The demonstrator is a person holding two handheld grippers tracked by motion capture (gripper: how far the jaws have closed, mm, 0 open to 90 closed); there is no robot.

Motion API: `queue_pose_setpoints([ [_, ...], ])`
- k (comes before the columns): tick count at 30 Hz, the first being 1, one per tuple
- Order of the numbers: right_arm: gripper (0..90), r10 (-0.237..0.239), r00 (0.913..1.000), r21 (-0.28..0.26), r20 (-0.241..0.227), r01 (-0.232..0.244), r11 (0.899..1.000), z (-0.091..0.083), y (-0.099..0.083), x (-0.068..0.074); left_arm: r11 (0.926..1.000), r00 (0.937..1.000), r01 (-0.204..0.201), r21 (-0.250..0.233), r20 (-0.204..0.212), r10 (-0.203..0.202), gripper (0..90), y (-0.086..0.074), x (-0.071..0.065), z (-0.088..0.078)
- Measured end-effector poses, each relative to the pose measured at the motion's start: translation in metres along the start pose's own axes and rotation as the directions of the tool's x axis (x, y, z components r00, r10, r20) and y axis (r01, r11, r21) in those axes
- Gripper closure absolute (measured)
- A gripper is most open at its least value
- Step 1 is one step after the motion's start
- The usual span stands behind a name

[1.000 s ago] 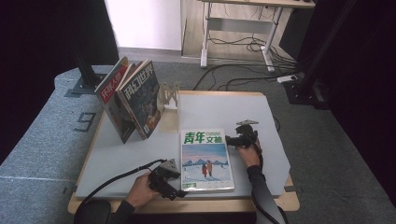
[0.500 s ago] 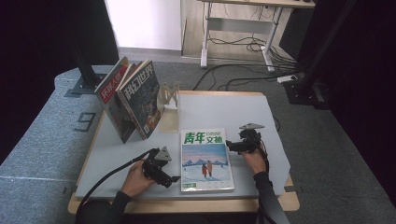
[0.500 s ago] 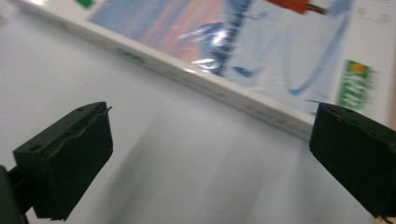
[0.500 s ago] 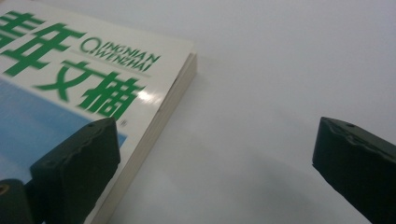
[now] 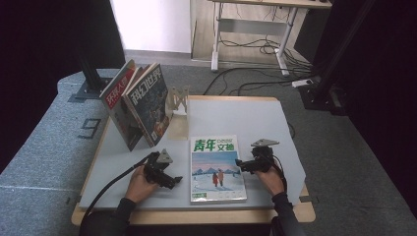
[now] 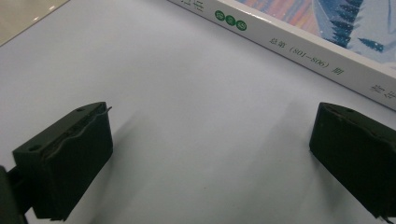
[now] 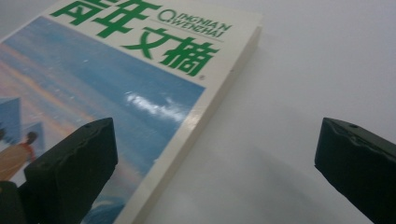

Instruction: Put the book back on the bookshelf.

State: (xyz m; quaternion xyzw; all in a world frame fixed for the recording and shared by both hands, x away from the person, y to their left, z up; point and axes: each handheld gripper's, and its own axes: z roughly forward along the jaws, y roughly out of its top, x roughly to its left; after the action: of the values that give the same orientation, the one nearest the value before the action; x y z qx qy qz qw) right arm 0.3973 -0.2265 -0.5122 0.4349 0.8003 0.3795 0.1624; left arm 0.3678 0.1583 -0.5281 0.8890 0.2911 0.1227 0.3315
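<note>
We held both claws wide and empty, the left claw (image 5: 173, 180) just beside the spine of the flat magazine (image 5: 217, 168) and the right claw (image 5: 241, 164) at its opposite long edge. The magazine lay face up near the front of the worktop (image 5: 246, 115), between the two claws. We judged its glossy cover a risk: a claw closing on one edge could skid off, or push the thick volume sideways across the smooth pale sheet. Farther back, two magazines (image 5: 137, 105) leaned against a small wooden stand (image 5: 178, 101). Grey carpet, cables and a desk frame lay beyond.
</note>
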Motion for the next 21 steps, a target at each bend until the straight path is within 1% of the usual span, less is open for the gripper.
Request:
queue_pose_setpoints([
  [3, 0.0, -0.006, 0.9997, 0.012, -0.022, 0.007, 1.0, 0.001, -0.001, 0.005, 0.9998, 0.9995, 0.018, 0.006, 0.024, -0.018, 0.3, 0.0, 0.003, 0.001],
  [6, 0.0, -0.012, 0.9994, 0.032, -0.033, 0.013, 0.999, 0.004, -0.002, 0.009, 0.9998, 0.9996, 0.017, 0.006, 0.022, -0.017, 0.2, 0.0, 0.002, 0.001],
  [10, 0.0, -0.016, 0.9985, 0.047, -0.053, 0.018, 0.999, 0.012, -0.001, 0.014, 0.9998, 0.9996, 0.019, 0.005, 0.022, -0.019, 0.1, 0.0, 0.002, 0.001],
  [13, 0.0, -0.03, 0.9973, 0.063, -0.067, 0.034, 0.997, 0.019, 0.001, 0.018, 0.9998, 0.9996, 0.018, 0.007, 0.022, -0.018, 0.1, 0.0, 0.002, 0.001],
  [15, 0.0, -0.025, 0.9967, 0.063, -0.077, 0.029, 0.998, 0.022, 0.003, 0.019, 0.9998, 0.9996, 0.017, 0.008, 0.022, -0.018, 0.1, 0.0, 0.002, 0.001],
  [18, 0.0, -0.022, 0.9966, 0.073, -0.079, 0.028, 0.997, 0.026, 0.007, 0.02, 0.9998, 0.9996, 0.02, 0.005, 0.022, -0.02, 0.1, 0.0, 0.002, 0.001],
  [21, 0.0, -0.013, 0.995, 0.088, -0.099, 0.022, 0.996, 0.03, 0.01, 0.02, 0.9998, 0.9996, 0.019, 0.006, 0.022, -0.019, 0.2, 0.0, 0.002, 0.001],
])
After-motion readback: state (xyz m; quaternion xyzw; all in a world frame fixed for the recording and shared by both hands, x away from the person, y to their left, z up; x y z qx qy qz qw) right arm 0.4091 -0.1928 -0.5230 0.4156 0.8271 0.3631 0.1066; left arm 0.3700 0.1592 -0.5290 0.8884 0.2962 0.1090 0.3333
